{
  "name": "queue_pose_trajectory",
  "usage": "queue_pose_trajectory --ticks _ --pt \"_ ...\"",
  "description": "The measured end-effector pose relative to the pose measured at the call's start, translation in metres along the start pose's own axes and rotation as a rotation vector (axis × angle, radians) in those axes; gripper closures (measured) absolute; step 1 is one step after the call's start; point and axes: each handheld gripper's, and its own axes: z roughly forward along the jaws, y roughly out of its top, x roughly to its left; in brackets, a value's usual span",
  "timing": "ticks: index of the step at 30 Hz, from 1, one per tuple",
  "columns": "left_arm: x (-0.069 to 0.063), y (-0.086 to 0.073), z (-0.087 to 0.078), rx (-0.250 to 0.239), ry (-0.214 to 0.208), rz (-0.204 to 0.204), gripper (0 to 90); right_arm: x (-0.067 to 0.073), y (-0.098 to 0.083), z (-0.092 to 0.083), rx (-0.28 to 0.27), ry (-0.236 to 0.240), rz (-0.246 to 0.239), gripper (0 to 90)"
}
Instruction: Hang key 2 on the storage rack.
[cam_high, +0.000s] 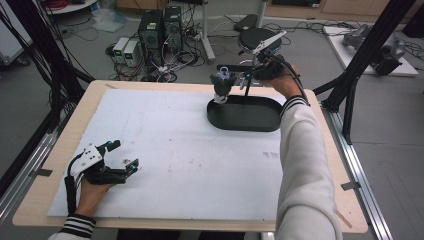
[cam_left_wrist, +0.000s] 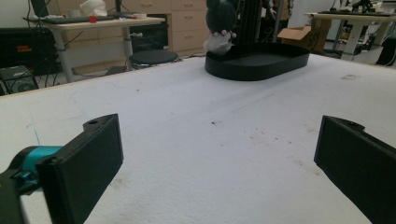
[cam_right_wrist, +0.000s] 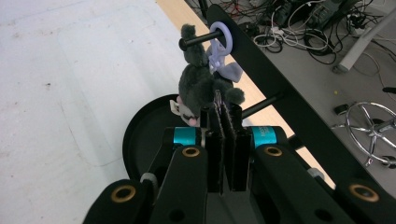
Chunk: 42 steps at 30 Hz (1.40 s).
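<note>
A dark grey plush toy (cam_high: 221, 82) (cam_right_wrist: 196, 84) hangs by a purple ring (cam_right_wrist: 223, 35) on a black peg of a small rack, just above the left end of a black oval tray (cam_high: 245, 122) (cam_right_wrist: 140, 135). My right gripper (cam_high: 243, 77) (cam_right_wrist: 224, 105) reaches it from the right, its jaws pressed together on a thin bit of the toy's back. My left gripper (cam_high: 125, 155) (cam_left_wrist: 219, 154) rests low over the white mat at the near left, jaws wide apart with nothing between them. From there the toy (cam_left_wrist: 220, 16) and the tray (cam_left_wrist: 252, 70) stand far off.
A white mat (cam_high: 175, 150) covers most of the wooden table (cam_high: 40, 200). Behind the table stand computer towers (cam_high: 160, 30) with tangled cables and a round stool (cam_high: 255, 37). Black frame posts (cam_high: 370, 50) rise at the right and left.
</note>
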Motion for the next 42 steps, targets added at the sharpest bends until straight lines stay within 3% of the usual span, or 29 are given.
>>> queue_pose_trajectory --ticks 23,30,42 --pt "0.0 0.0 0.0 0.003 -0.002 0.011 1.7 -0.007 -0.003 0.007 0.009 -0.057 0.032 88.5" --pt "-0.001 0.0 0.0 0.003 -0.003 0.011 1.7 -0.01 -0.003 0.01 -0.005 -0.079 0.059 88.5" --pt "-0.001 0.0 0.0 0.002 -0.004 0.011 1.7 -0.015 -0.005 0.013 -0.018 -0.128 0.065 87.8"
